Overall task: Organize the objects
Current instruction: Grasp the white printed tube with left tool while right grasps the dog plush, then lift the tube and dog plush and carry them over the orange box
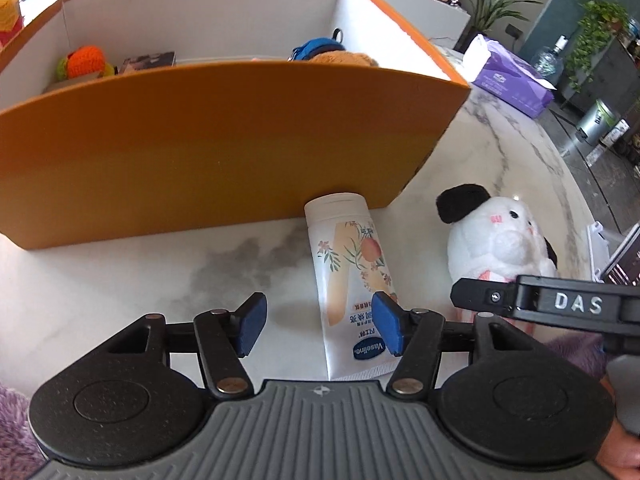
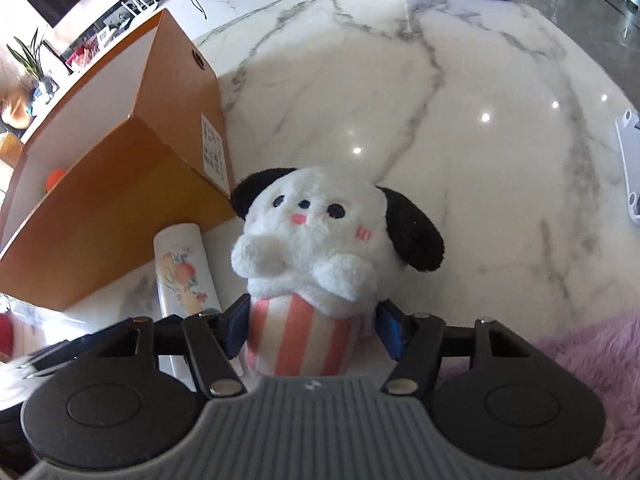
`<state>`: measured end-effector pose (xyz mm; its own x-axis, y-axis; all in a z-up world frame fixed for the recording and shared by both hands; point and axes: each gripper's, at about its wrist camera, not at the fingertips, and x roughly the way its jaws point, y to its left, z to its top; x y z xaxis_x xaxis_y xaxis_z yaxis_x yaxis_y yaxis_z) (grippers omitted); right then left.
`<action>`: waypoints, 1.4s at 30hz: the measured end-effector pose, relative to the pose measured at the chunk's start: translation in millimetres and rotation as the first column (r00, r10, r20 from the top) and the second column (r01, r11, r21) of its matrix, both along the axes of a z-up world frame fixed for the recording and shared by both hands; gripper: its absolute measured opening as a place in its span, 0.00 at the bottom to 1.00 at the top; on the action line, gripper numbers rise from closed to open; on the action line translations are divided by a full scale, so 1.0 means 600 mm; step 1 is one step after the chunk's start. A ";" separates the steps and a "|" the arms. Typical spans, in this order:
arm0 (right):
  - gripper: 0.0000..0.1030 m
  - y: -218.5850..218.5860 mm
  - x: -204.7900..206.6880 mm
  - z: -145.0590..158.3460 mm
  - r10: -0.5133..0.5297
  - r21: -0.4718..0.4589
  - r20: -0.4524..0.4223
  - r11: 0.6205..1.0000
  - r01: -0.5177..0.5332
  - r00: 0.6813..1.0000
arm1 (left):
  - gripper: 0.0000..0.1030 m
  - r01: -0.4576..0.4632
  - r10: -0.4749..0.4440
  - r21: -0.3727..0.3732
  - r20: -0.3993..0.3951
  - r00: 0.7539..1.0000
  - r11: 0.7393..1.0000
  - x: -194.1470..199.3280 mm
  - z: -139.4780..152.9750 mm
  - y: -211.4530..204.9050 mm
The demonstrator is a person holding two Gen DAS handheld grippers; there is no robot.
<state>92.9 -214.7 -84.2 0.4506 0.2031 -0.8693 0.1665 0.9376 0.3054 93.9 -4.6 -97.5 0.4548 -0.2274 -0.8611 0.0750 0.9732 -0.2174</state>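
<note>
My right gripper [image 2: 310,330] straddles plush dog [image 2: 320,236] (pads not clearly touching); left gripper [image 1: 318,326] open over lotion tube [image 1: 352,280] beside orange box [image 1: 224,152].

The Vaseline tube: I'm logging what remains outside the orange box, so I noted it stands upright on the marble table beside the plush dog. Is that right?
Not quite. The Vaseline tube lies flat on the marble table, its cap end touching the orange box, as the left wrist view shows. It is indeed beside the plush dog, outside the box.
</note>
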 end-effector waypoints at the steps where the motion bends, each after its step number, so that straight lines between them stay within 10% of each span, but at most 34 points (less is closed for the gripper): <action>1: 0.64 0.000 0.000 0.000 -0.001 0.003 0.005 1.000 0.001 1.000 | 0.71 -0.007 0.007 -0.005 -0.001 1.000 1.000 0.001 -0.002 -0.001; 23: 0.64 -0.011 -0.012 0.004 -0.067 0.024 0.052 0.998 0.066 0.996 | 0.67 0.080 -0.104 0.210 0.103 0.989 0.974 -0.004 -0.007 -0.064; 42: 0.64 0.014 -0.009 0.001 -0.001 -0.046 0.068 0.999 0.004 0.998 | 0.52 0.076 -0.085 0.136 0.063 0.994 0.988 -0.017 0.001 -0.033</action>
